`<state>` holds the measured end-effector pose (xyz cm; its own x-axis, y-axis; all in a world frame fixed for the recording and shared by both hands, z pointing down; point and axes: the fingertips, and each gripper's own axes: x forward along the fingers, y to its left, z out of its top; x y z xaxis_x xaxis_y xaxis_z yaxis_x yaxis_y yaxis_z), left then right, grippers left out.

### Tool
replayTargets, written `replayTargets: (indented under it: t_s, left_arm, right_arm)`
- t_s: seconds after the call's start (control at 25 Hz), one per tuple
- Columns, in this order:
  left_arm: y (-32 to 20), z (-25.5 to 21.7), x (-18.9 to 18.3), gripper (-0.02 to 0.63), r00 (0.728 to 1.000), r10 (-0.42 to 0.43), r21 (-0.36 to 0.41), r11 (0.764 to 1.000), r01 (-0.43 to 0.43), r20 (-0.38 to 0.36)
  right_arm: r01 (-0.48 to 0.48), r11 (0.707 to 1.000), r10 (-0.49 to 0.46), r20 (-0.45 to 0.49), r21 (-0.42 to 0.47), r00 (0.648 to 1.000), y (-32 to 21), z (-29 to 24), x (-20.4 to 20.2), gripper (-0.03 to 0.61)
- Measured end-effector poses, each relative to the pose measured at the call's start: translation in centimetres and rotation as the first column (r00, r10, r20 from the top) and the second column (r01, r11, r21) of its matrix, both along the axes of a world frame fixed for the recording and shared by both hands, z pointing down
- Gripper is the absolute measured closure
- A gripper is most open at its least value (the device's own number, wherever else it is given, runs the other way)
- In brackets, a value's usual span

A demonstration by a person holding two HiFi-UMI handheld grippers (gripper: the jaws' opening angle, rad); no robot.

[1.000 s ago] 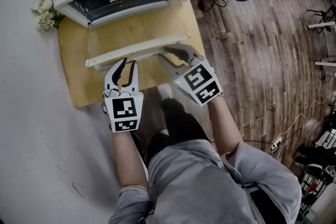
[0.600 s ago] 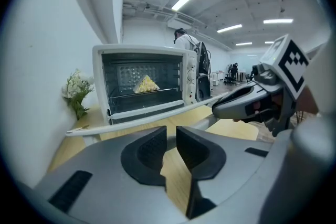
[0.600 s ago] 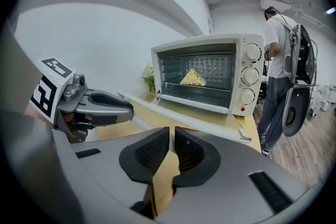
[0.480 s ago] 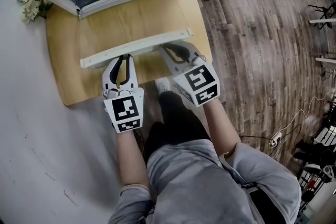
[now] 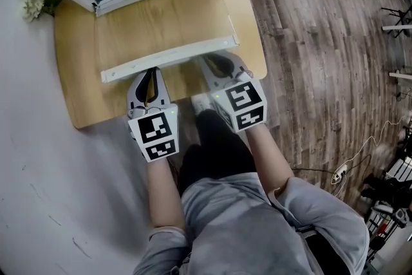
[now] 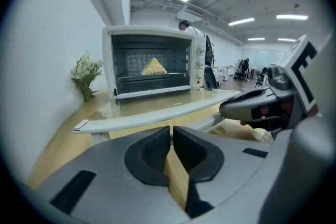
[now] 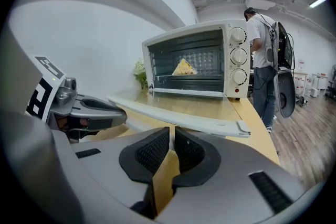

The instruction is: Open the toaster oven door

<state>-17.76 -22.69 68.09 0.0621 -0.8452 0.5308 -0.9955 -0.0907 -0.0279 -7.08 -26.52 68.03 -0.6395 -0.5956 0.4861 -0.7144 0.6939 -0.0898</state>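
As it stands open, the oven point(image 6: 107, 60) holds food point(image 6: 153, 66).

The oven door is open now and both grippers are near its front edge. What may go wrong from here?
The left gripper and right gripper are at the open door's front edge. Their jaws have just been closing, with nothing between them.
1. A lift from here may knock the door back up.
2. A push forward may slide the oven on the table.
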Motion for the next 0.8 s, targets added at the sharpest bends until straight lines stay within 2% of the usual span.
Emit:
replayTargets:
  t_s: [0.2,0.44,0.8]
  left_arm:
    - [0.1,1.5,0.0,0.595,1.0,-0.019,-0.017,1.0,0.019,-0.004]
    - [0.2,2.9,0.4,0.595,0.999,0.016,-0.088,0.996,-0.012,0.049]
    - [0.5,3.0,0.3,0.598,1.0,0.018,-0.113,0.993,-0.017,0.011]
  right_arm:
    - [-0.03,0.999,0.03,-0.007,-0.027,1.0,0.0,1.4,0.2,0.554]
    - [-0.035,0.999,0.029,-0.136,-0.04,0.99,0.4,2.8,0.1,0.558]
    - [-0.054,0.996,0.042,-0.164,-0.074,0.986,0.6,3.1,0.2,0.568]
